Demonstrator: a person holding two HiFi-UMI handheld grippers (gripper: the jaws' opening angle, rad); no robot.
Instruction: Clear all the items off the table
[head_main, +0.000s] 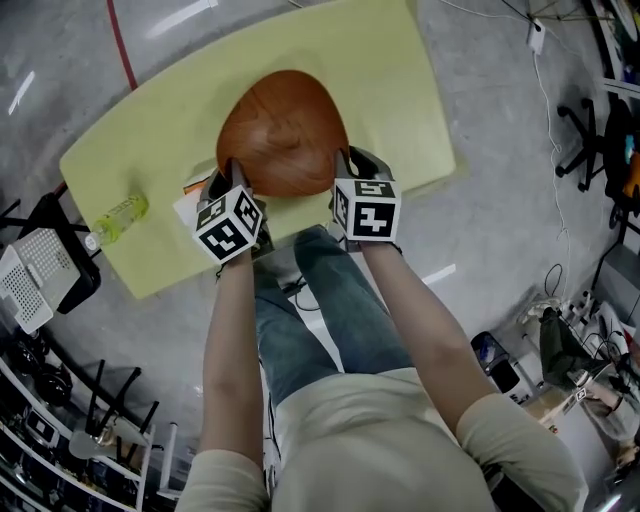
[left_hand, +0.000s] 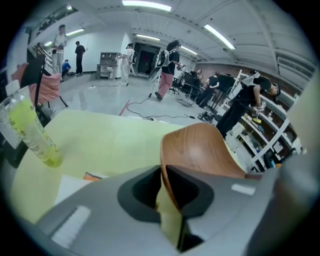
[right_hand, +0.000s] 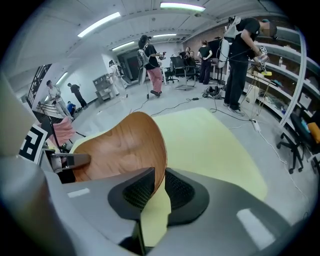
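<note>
Clamping onto the wooden bowl (head_main: 285, 135) by the tabletop's (head_main: 390, 70) near edge, both tools are pinching its thin rim: left gripper (head_main: 230, 178) on its left side, right gripper (head_main: 343, 170) on its right. A yellow-green bottle (head_main: 122, 218) is sitting near the left corner, well apart.

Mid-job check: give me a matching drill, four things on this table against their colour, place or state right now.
Things:
1 wooden bowl
2 bottle
3 white paper
4 table

Descriptions:
A pale yellow top
B rim clamped by the left hand-held gripper and the right hand-held gripper
C flat beside the left hand-held gripper
D yellow-green liquid inside

Pairs: 1-B, 2-D, 3-C, 4-A
</note>
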